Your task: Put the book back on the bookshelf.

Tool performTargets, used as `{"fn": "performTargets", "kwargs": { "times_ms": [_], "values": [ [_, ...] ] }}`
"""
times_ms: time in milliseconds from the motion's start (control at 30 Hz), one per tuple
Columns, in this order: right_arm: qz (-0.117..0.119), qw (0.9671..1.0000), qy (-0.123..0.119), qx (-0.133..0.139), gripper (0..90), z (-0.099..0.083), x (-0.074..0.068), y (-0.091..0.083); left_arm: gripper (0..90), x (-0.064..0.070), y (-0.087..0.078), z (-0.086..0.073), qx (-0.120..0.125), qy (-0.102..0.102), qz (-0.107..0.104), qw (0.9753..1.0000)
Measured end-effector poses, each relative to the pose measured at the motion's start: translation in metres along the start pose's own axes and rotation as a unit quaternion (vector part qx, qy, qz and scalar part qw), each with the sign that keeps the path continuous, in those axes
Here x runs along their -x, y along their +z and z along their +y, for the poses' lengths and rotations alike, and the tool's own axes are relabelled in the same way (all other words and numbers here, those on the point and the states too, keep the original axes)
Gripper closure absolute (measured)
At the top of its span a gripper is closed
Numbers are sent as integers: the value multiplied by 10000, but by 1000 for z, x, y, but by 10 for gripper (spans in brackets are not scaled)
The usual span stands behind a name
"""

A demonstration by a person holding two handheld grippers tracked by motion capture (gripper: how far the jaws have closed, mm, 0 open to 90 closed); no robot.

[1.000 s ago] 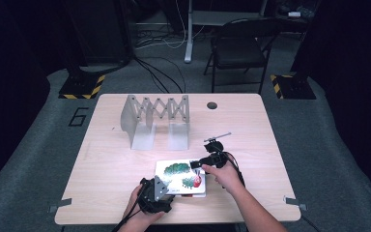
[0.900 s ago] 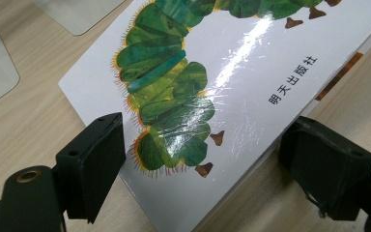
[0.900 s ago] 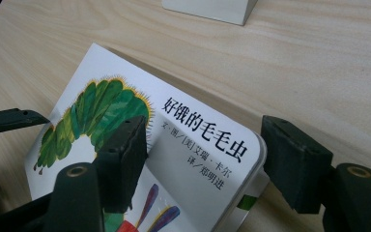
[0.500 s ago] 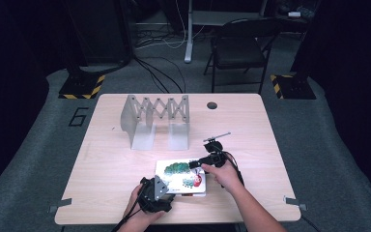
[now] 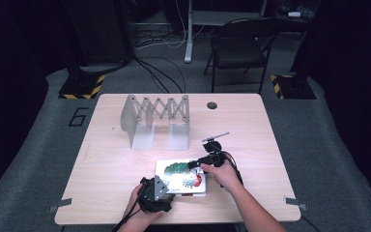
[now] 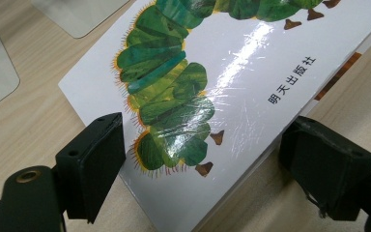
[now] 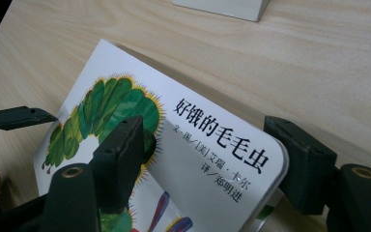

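- Both grippers, left gripper (image 6: 200, 169) and right gripper (image 7: 212, 159), stood spread astride the book (image 5: 181, 175) near the worktop's (image 5: 116, 159) front edge.
- The glossy cover could have slipped from a shallow pinch.

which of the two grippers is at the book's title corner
The right gripper: its open jaws straddle the corner of the white caterpillar picture book bearing the black title characters. The left gripper straddles the caterpillar's tail end.
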State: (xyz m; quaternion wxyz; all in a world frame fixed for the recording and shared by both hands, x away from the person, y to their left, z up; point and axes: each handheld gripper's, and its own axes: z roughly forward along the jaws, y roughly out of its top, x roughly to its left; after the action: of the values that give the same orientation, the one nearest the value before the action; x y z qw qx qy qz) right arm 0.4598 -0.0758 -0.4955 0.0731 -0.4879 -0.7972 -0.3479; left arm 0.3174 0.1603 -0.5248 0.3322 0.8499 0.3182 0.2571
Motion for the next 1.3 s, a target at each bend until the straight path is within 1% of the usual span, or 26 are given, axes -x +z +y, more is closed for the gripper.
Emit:
{"fn": "performTargets", "kwargs": {
  "times_ms": [67,100,133,200,267,333,367,400,433,467,533,600,633,700,733,767,867,900,967,1000,1033,1100,1133,1200,1267,1300],
  "values": [
    [11,10000,18,-12,322,0,0,0,165,0,0,0,-2,7,3,10000],
    [17,10000,27,-28,322,0,1,0,165,0,0,0,-16,23,-58,10000],
    [16,10000,41,-35,323,0,1,1,164,0,0,1,-28,49,-55,10000],
    [9,10000,28,-35,323,0,2,1,163,0,-1,1,-56,65,-30,10000],
    [15,10000,71,-48,322,0,3,2,163,0,-1,2,-63,78,-18,9999],
    [22,10000,70,-54,321,-1,4,3,162,1,0,2,-48,80,51,9999],
    [24,9999,94,-51,322,-1,3,3,162,2,0,2,-57,57,87,9999],
    [21,10000,76,-54,324,-1,3,2,146,1,0,1,-76,9,67,9999],
    [18,10000,76,-43,324,-1,3,2,134,2,0,0,-59,-111,154,9998],
    [16,10000,67,-39,325,-1,3,2,123,1,0,0,-78,-133,133,9998],
    [16,10000,76,-42,326,-1,2,1,111,0,0,0,-105,-157,188,9996],
    [14,10000,58,-22,327,-1,2,1,105,-1,0,0,-110,-171,187,9996],
    [13,10000,54,-25,328,-1,1,1,103,-1,0,0,-127,-212,132,9996],
    [11,10000,50,-28,328,-1,1,1,92,-4,1,-1,-133,-344,93,9993],
    [12,10000,45,-24,328,-1,1,1,85,-6,2,-1,-177,-428,29,9989],
    [14,10000,42,-26,329,-1,1,0,78,-7,2,-2,-205,-516,14,9985],
    [18,10000,42,-39,332,-2,0,0,65,-11,4,-2,-228,-633,-77,9977],
    [6,10000,27,-33,333,-2,0,-1,63,-12,3,-2,-291,-618,-132,9976],
    [11,10000,15,-25,334,-2,0,-1,60,-13,4,-2,-295,-642,-128,9974],
    [18,10000,24,-23,334,-2,0,0,59,-13,4,-2,-304,-652,-171,9973],
    [9,10000,22,-31,336,-2,0,-1,58,-15,3,-1,-373,-647,-249,9969],
    [-26,10000,16,-28,341,-1,1,0,53,-15,4,-2,-369,-693,-269,9966],
    [-4,10000,46,-36,341,-1,2,1,53,-16,3,-1,-430,-682,-326,9962],
    [23,9999,80,-60,341,-2,3,1,52,-17,4,-1,-421,-691,-318,9962],
    [8,10000,51,-57,342,-1,3,1,52,-17,4,-1,-435,-685,-342,9961],
    [8,10000,52,-61,342,-1,3,1,51,-17,4,-1,-463,-716,-369,9957]
  ]
}}
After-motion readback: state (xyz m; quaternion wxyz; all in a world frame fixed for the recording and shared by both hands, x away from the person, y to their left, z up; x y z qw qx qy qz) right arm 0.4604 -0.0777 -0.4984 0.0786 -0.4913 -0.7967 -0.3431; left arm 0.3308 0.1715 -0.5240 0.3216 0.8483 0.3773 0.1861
